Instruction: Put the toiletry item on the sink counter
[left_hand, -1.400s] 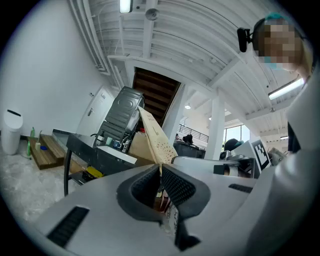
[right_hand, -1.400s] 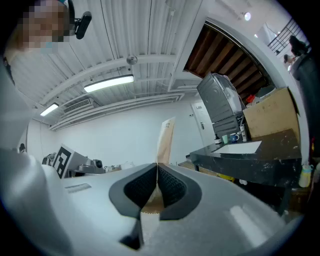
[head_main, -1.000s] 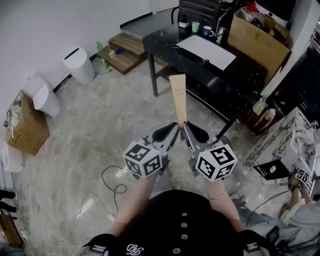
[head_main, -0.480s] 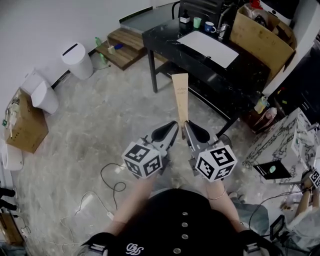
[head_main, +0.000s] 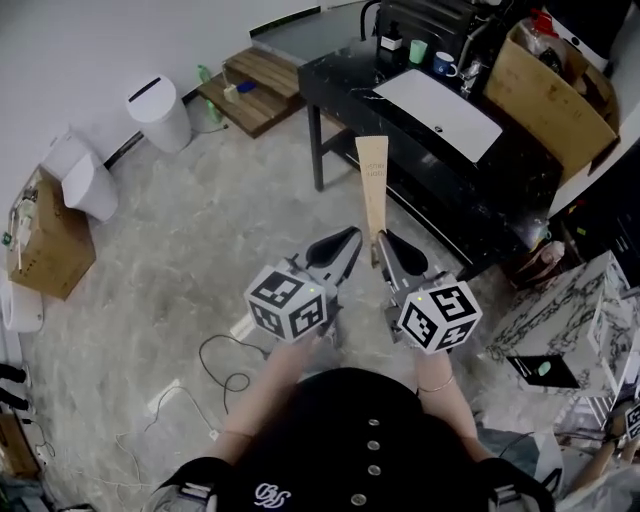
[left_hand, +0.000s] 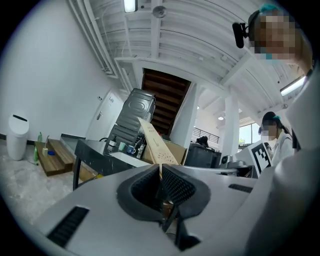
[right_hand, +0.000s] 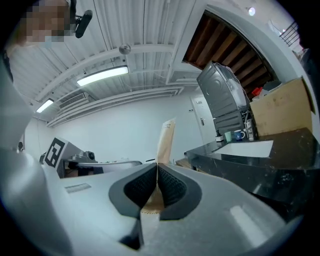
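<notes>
A long flat tan packet (head_main: 372, 185) stands up from between my two grippers, held over the floor in front of the black sink counter (head_main: 340, 85) with its white basin (head_main: 440, 100). My right gripper (head_main: 383, 238) is shut on the packet's lower end; in the right gripper view the packet (right_hand: 165, 140) rises out of the closed jaws (right_hand: 157, 167). Close beside it on the left, my left gripper (head_main: 352, 234) also has its jaws together, and in the left gripper view the packet (left_hand: 152, 142) comes up out of them (left_hand: 160, 167).
On the counter's far end stand a dark bottle (head_main: 392, 42), a green cup (head_main: 418, 50) and a blue mug (head_main: 445, 63). A cardboard box (head_main: 545, 85) sits at its right. A white bin (head_main: 160, 112), wooden steps (head_main: 255, 95) and floor cables (head_main: 225, 360) lie left.
Both grippers have moved together with the packet towards the counter, which now sits nearer and more to the right in the head view. The grip looks the same.
</notes>
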